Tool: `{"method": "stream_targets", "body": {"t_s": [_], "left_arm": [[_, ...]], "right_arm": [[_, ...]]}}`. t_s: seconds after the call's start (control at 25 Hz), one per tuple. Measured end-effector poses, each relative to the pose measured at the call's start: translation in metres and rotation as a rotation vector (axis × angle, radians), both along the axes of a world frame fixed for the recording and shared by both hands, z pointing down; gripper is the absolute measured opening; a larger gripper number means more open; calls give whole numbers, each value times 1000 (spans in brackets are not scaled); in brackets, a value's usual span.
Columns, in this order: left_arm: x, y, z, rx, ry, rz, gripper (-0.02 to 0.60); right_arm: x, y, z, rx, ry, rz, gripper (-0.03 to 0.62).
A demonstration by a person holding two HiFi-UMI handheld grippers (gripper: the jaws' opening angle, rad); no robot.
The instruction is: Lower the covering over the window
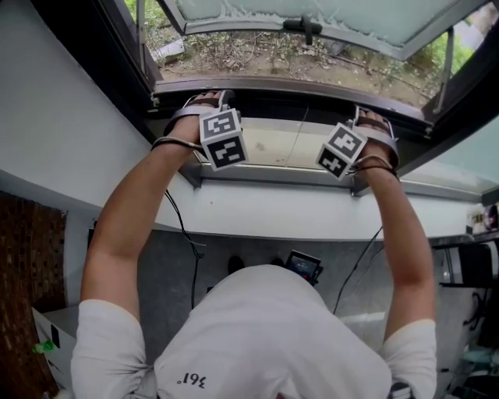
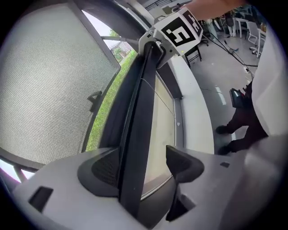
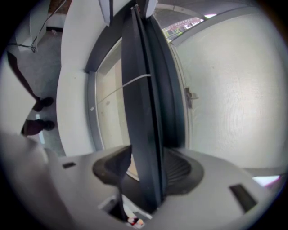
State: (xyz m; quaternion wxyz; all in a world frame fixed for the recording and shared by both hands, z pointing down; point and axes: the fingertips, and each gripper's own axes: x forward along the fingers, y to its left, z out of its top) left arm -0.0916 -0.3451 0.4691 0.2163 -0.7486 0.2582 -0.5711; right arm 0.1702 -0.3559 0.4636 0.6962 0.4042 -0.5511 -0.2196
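Note:
The covering's dark bottom bar runs across the window opening, above a pale beige surface. In the head view my left gripper and right gripper both reach onto it, about a shoulder's width apart. The left gripper view has the bar between the jaws of the left gripper. It lies against the left pad, with a gap to the right pad. In the right gripper view my right gripper is shut on the bar.
A meshed window sash is swung open outward over grass and soil. A white ledge lies below the beige surface. Cables hang from both grippers to the grey floor, near a small device. Chairs stand further back in the room.

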Motion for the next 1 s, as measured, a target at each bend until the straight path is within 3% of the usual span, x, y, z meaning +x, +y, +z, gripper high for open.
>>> {"method": "stream_targets", "body": {"t_s": [0.56, 1.0], "left_arm": [[1, 4, -13, 11, 63, -2, 327], [4, 6, -19, 6, 105, -13, 325]], "right_arm": [[-2, 2, -1, 1, -35, 1, 219], [-11, 5, -18, 58, -100, -17, 218]]}}
